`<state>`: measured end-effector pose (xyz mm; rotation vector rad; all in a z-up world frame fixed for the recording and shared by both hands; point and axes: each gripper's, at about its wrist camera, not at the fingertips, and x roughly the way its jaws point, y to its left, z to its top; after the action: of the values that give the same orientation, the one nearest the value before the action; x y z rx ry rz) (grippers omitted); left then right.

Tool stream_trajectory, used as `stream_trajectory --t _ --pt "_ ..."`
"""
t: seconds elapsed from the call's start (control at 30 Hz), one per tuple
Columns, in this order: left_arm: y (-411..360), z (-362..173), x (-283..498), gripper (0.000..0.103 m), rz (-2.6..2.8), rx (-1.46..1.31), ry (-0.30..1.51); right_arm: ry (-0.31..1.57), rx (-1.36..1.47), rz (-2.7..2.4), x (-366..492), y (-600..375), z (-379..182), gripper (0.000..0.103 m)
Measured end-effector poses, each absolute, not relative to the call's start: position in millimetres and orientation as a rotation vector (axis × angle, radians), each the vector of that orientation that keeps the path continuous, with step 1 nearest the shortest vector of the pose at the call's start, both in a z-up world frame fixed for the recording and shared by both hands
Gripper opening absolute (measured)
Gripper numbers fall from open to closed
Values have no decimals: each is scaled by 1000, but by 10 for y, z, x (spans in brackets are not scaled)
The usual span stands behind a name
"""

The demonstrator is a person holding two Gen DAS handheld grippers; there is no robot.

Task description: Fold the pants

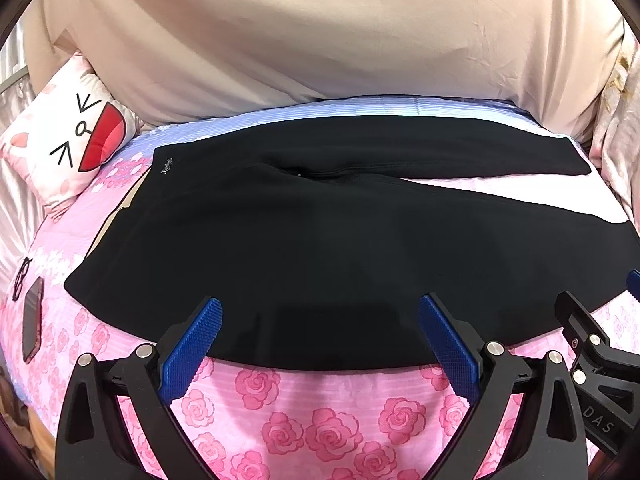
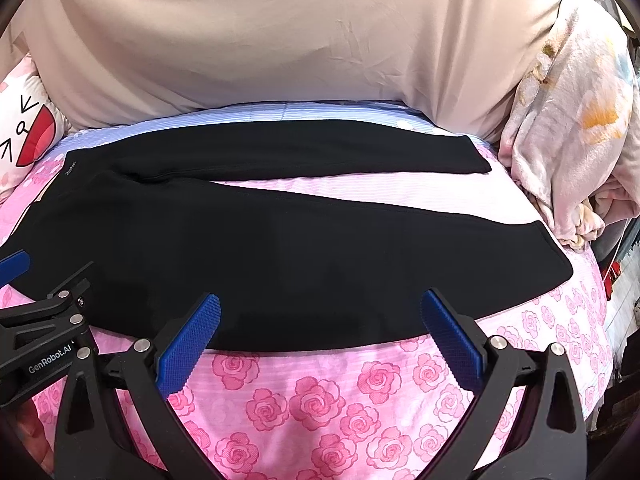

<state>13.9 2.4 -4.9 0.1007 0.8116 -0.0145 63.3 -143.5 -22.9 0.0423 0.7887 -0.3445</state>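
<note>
Black pants lie flat on a pink rose-print bed sheet, waistband to the left, both legs running right with a gap between them. They also show in the right wrist view. My left gripper is open, empty, its blue fingertips over the near edge of the near leg. My right gripper is open and empty over the same near edge, further right. The right gripper's body shows at the left view's right edge; the left gripper's body shows at the right view's left edge.
A beige duvet is piled behind the pants. A cat-face pillow lies at the far left. A phone and glasses lie on the sheet at left. A floral blanket is heaped at the right.
</note>
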Motion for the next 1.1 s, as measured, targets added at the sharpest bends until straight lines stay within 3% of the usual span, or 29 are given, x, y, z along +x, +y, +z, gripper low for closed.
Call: stream_trajectory --t 1.1 --pt "64 -58 118 96 -13 109 808 799 54 -340 656 -1409 -224 98"
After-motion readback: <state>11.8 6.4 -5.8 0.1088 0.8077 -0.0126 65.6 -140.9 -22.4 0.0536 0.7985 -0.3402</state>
